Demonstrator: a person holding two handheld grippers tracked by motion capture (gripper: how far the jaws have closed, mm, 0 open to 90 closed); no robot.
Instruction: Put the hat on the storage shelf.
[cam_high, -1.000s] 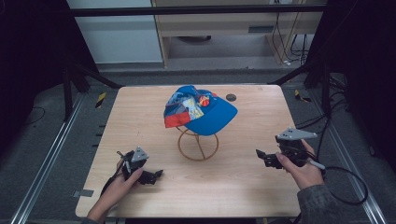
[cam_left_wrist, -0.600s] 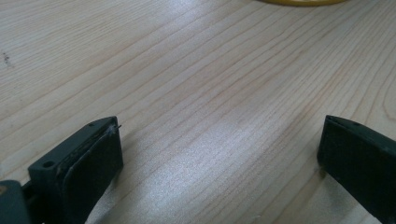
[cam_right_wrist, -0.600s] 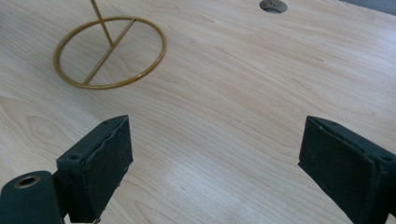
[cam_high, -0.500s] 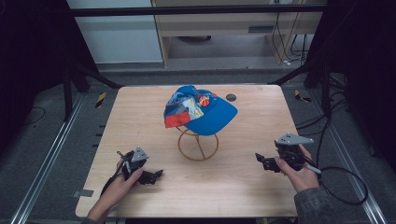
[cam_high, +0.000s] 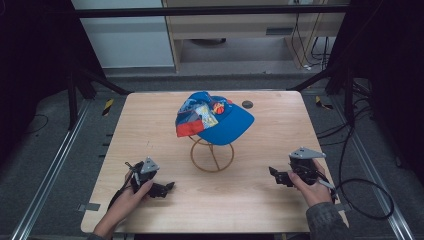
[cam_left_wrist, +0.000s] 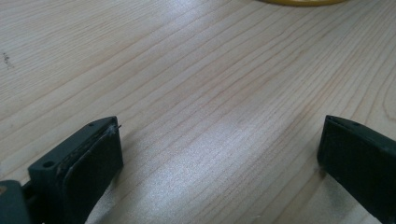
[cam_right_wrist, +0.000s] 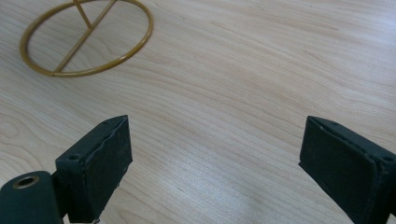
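Note:
A blue cap (cam_high: 216, 117) with a red brim edge and colourful patches rests on top of a gold wire stand (cam_high: 212, 154) at the middle of the wooden table (cam_high: 150, 115). The stand's ring base (cam_right_wrist: 86, 39) lies ahead and to the left in the right gripper view. My left gripper (cam_high: 168, 187) sits low on the table at the front left, open, with bare wood between its pads (cam_left_wrist: 93, 163). My right gripper (cam_high: 274, 176) is at the front right, jaws wide apart and empty, pointing toward the stand.
A small dark round disc (cam_high: 247, 104) lies on the table behind the cap. A cable (cam_high: 360, 200) trails from the right gripper off the table's right edge. Metal rails run along both sides of the table.
The right gripper has moved down and toward the table's front edge. The left gripper has stayed put.

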